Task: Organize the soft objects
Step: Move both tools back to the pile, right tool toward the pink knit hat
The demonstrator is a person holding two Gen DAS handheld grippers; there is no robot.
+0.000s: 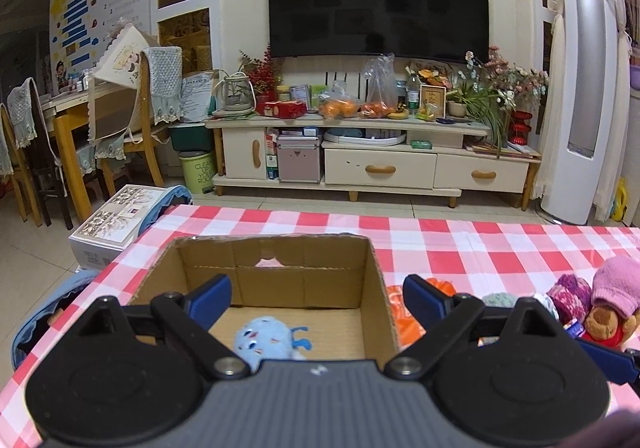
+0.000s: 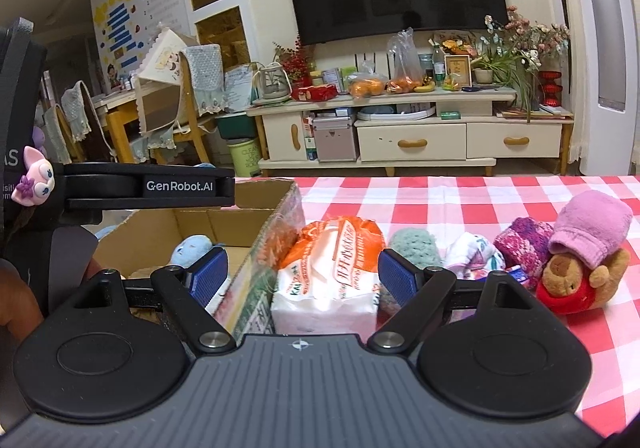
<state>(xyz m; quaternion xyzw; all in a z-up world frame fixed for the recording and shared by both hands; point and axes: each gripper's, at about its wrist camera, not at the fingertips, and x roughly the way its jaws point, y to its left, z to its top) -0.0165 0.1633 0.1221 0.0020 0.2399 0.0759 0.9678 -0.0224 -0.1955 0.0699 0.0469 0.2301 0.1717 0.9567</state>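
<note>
An open cardboard box (image 1: 376, 288) stands on the red-checked tablecloth (image 1: 460, 244). A light blue plush (image 1: 264, 340) lies on its floor. My left gripper (image 1: 318, 294) hangs open above the box with nothing between its fingers. My right gripper (image 2: 302, 272) is open around an orange-and-white tissue pack (image 2: 328, 268) that leans on the box's right wall (image 2: 260, 280); its pads stand apart from the pack. To the right lie a teal knit piece (image 2: 416, 248), a white patterned cloth (image 2: 472, 252), a purple knit (image 2: 524, 244) and a brown bear (image 2: 576, 276) under a pink towel (image 2: 592, 232).
Beyond the table's far edge are tiled floor and a cream TV stand (image 1: 376, 167). A printed carton (image 1: 116, 224) and a blue bag (image 1: 48, 308) sit off the table's left corner. Wooden chairs (image 1: 132, 135) stand at the far left.
</note>
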